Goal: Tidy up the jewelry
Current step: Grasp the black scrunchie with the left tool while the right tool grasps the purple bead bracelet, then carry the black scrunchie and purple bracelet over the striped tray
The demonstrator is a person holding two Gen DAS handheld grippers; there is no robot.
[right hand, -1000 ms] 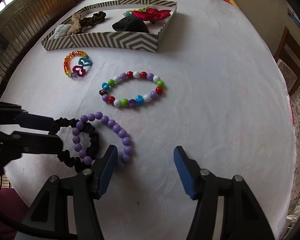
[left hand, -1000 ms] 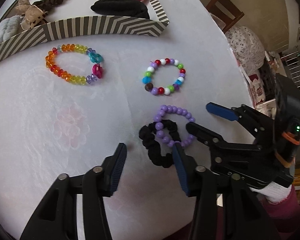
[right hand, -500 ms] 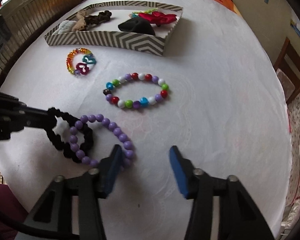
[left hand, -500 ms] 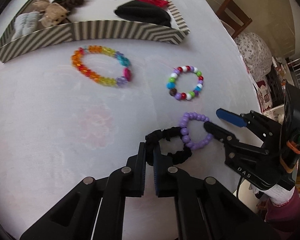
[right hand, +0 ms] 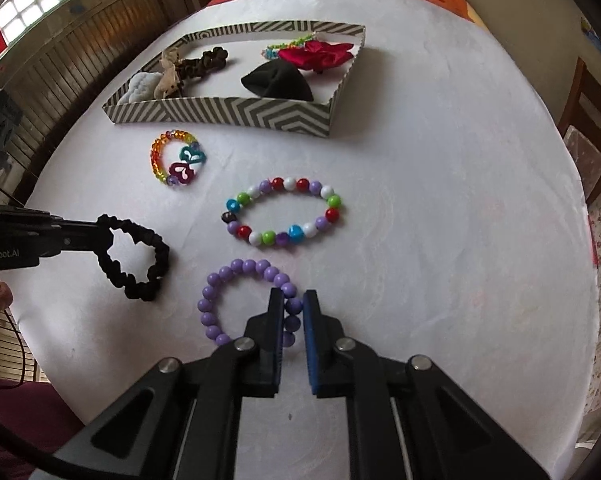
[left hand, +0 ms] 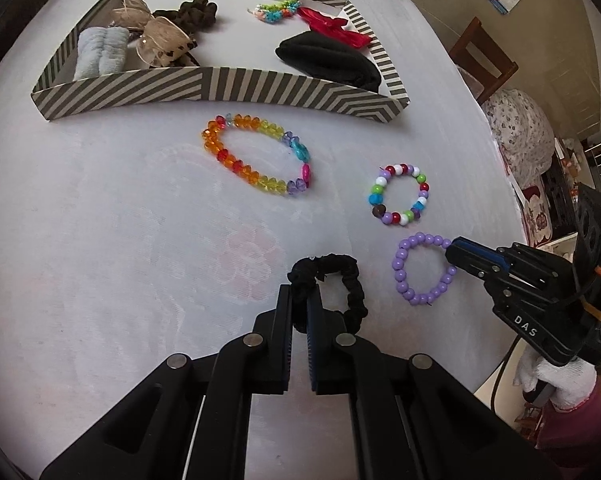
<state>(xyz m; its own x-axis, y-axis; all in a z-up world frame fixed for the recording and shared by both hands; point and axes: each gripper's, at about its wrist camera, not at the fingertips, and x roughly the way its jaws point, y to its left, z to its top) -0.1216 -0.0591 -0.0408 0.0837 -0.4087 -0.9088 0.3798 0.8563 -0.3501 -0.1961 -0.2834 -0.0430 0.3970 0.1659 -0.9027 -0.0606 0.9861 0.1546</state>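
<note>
Both grippers are down on the white tablecloth [right hand: 440,200] and both have something pinched. The left gripper [left hand: 299,300] is clamped tight on the near edge of the black scrunchie [left hand: 342,280], fabric squeezed between its pads; in the right wrist view that same gripper [right hand: 96,234] comes in from the left edge with the scrunchie [right hand: 140,264] hanging off its tip. The right gripper [right hand: 293,304] has its jaws narrowed right down onto the purple bead bracelet [right hand: 236,276], a few beads caught between the blue pads. From the left wrist camera the right gripper [left hand: 458,252] bites the bracelet's [left hand: 408,276] far right side.

Scrunchie and purple bracelet lie side by side, apart, not overlapping. Just beyond them sits the multicoloured round-bead bracelet [right hand: 284,212], flat and untouched. Further back, close to the box's front wall, lies the orange-and-yellow crystal bracelet [left hand: 256,158] with its teal and magenta charms.

The striped chevron box [left hand: 260,94] stands at the far side of the table. Inside: a pale blue fluffy piece [left hand: 100,54], a beige ribbon bow [left hand: 156,40], a brown scrunchie [left hand: 192,12], a small colourful beaded piece [left hand: 276,12], a red bow [left hand: 332,26] and a black fabric item [left hand: 328,60].
</note>
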